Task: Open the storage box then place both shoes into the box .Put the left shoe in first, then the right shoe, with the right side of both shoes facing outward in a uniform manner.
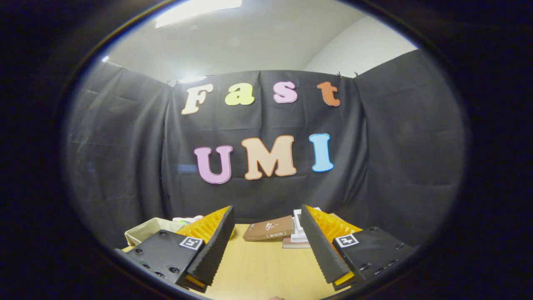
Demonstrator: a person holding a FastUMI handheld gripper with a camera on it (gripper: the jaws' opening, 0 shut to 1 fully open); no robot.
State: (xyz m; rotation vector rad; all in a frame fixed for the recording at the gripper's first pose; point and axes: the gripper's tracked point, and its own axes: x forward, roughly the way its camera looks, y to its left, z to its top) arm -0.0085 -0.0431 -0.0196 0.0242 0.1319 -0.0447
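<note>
My gripper (266, 243) is open, its two fingers spread wide above the wooden table (258, 271) with nothing between them. Just beyond the left finger stands a pale open-topped box (143, 233), with something pink and white (187, 218) showing behind it. Whether that pink and white thing is a shoe I cannot tell.
A brown book (268, 229) lies on the table ahead, between the fingers and farther off. A small stack of white and dark books (297, 235) sits beside it, partly hidden by the right finger. Black cloth walls close the booth behind and on both sides.
</note>
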